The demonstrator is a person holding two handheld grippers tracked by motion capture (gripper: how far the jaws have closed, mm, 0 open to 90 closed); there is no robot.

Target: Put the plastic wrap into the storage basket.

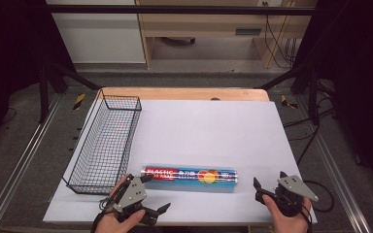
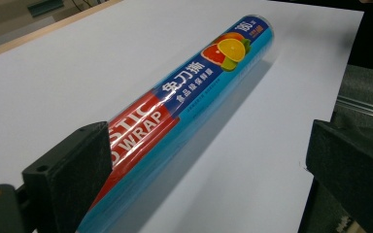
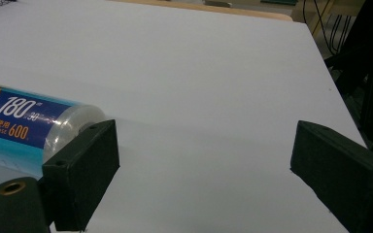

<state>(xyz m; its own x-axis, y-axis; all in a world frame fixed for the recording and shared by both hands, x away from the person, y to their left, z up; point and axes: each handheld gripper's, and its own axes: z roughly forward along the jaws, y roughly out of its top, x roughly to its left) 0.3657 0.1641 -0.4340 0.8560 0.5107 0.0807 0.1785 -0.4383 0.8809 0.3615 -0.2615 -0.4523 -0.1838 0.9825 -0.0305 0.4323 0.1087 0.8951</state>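
Both grippers' parted fingers [image 2: 73,179] beside plastic wrap roll [image 1: 189,177] ends.

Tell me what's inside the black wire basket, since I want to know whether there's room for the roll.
Nothing is visible inside the black wire mesh basket; through its mesh only the white table sheet shows. The blue plastic wrap roll lies outside it.

A roll of plastic wrap [image 1: 189,177] lay lengthwise across the near part of the white surface [image 1: 209,126]. The left hand-held gripper [image 1: 156,194] sat just beside its red end with jaws spread, and the right hand-held gripper [image 1: 269,185] waited a little apart from the other end, also spread. A black wire basket [image 1: 104,143] stood along the left edge.
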